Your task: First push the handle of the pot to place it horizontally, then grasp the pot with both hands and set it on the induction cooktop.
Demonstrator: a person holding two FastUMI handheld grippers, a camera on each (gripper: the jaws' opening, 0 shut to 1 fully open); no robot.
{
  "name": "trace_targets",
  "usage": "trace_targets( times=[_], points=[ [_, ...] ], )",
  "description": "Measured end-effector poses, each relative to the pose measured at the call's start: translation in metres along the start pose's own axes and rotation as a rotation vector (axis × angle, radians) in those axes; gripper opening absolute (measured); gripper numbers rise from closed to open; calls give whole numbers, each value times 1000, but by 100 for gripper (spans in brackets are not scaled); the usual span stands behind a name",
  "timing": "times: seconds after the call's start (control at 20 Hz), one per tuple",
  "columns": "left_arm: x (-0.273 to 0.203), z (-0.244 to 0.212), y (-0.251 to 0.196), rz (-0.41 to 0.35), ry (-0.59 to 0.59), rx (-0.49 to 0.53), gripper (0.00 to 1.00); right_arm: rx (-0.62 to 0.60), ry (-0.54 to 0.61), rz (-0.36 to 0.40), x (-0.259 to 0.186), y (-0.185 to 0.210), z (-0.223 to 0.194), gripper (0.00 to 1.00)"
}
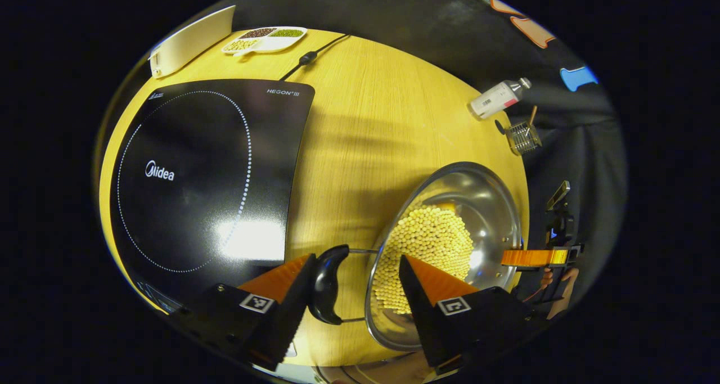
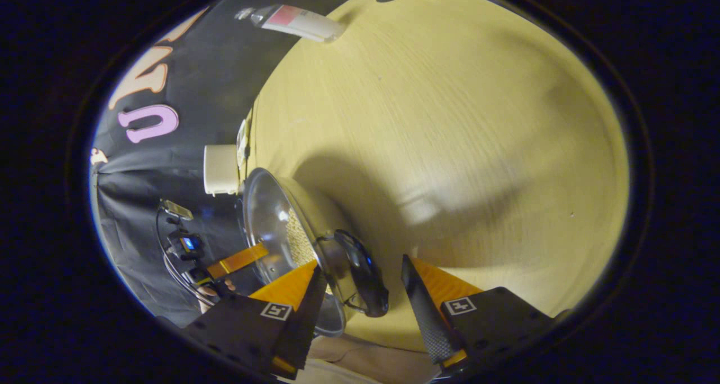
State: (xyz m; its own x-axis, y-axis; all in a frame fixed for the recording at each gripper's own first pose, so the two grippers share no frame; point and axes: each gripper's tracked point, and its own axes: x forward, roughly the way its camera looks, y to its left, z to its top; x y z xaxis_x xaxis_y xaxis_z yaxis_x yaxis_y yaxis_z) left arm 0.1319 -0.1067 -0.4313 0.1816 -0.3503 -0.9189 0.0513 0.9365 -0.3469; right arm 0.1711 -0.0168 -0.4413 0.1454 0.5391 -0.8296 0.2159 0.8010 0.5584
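Steel pot of beans is sitting on the tabletop beside the cooktop, and you are bracketing its side handles with both tongs open, left tongs and right tongs, so closing comes next, then lifting together.

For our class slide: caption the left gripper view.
Open left claw straddles the bean-filled pot's handle beside the induction cooktop.
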Motion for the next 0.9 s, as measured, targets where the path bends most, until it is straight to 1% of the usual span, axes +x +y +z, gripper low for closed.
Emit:
trace_targets(
  times=[0.05,0.1,0.15,0.2,0.25,0.35,0.45,0.6,0.65,0.7,0.75,0.9],
  points=[
    [3,-2,5,23,11,-5,88,0,-1,10,0,2,-1,60],
    [4,-4,9,34,22,-13,78,1,-2,4,6,1,0,53],
    [3,-6,7,31,23,-15,72,-9,3,4,8,0,0,55],
    [-3,-6,7,30,35,-9,66,-21,-11,3,6,1,3,48],
    [1,-10,6,27,44,-10,63,-48,-25,-9,4,0,5,45],
    [2,-13,1,20,33,-1,60,-107,-39,-44,0,-6,3,44],
    [1,-20,-6,24,36,41,58,-149,-39,-79,-5,-14,0,44],
    [-3,-27,-19,21,37,79,57,-172,-56,-125,-21,-26,-8,44],
    [-3,-29,-21,14,36,81,55,-166,-72,-128,-28,-28,-9,46],
    [-6,-31,-24,7,37,79,60,-161,-89,-128,-34,-27,-12,45],
    [-9,-36,-27,0,43,76,57,-158,-105,-127,-39,-26,-13,45],
    [-22,-45,-32,-19,52,76,58,-140,-133,-115,-54,-24,-27,46]
  ],
)
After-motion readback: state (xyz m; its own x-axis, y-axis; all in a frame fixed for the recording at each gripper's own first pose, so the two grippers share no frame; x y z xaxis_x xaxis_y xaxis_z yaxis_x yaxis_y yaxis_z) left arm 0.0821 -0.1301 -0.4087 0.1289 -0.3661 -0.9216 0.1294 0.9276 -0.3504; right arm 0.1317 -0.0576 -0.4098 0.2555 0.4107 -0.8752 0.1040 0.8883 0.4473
